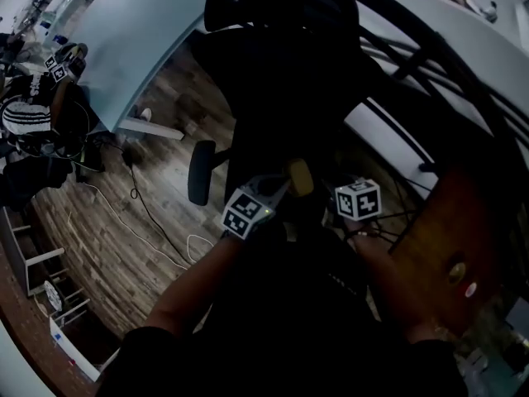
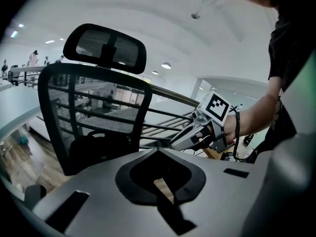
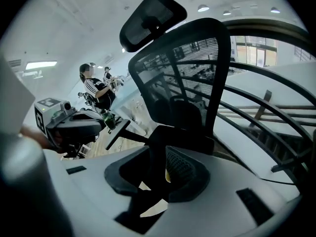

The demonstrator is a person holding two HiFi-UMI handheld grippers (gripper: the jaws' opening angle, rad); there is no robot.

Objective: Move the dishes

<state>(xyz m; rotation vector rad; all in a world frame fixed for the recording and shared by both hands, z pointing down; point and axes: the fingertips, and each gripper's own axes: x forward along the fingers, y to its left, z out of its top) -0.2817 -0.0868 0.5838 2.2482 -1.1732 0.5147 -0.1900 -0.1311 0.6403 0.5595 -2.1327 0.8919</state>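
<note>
You hold both grippers out in front of you, over the seat of a black office chair [image 2: 94, 117] with a mesh back and a headrest. Your left gripper [image 1: 289, 184] points away from you and downward. In its own view its fingers stand a little apart, a thin slice of wood floor [image 1: 107, 230] shows through the gap, and nothing sits between them. Your right gripper [image 2: 175, 143] is just beside it, on the side of the brown worktop [image 1: 455, 230]. Its fingers are spread wide and hold nothing: one ribbed pad [image 3: 182, 168] shows, with the chair and floor beyond the gap.

The dishes cannot be made out in any view. Two small round things [image 1: 460, 279] lie on the brown worktop near your right forearm, but they are too dim and small to name.

Dark railing bars [image 3: 266, 112] curve behind the chair. A thin cable [image 1: 145, 213] trails across the floor to your left, and a person in a striped top [image 3: 96, 90] stands well beyond the chair.
</note>
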